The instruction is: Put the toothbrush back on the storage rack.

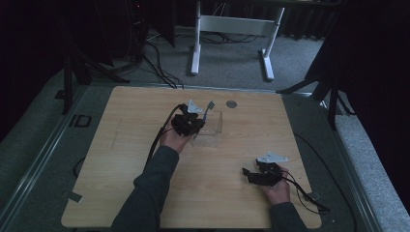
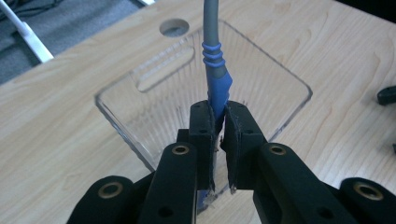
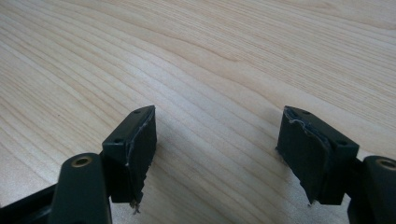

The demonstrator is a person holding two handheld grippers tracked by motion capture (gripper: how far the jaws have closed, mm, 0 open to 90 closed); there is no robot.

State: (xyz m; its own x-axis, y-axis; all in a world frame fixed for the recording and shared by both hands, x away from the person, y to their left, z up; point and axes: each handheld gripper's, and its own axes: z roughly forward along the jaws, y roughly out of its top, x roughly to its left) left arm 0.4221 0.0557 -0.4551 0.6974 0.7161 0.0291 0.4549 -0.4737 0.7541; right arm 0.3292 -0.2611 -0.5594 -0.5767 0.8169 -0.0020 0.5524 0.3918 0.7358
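A slim tool with a blue grip and a grey shaft (image 2: 217, 77) is clamped between the pads of my left gripper (image 2: 218, 112). It is held over the open top of a clear plastic box (image 2: 289, 79). In the high view the left gripper (image 1: 199, 121) hovers at the box's (image 1: 216, 131) left end, and the grey shaft (image 1: 209, 107) points away from the person. My right gripper (image 3: 217, 121) is open, with bare table between its jaws. It rests low near the table's front right (image 1: 245, 172).
The wooden table (image 1: 145, 159) has a round cable hole (image 1: 231, 103) just behind the box. Cables trail from both grippers. Beyond the table's far edge stand a white desk frame (image 1: 232, 29) and dark stands on grey carpet.
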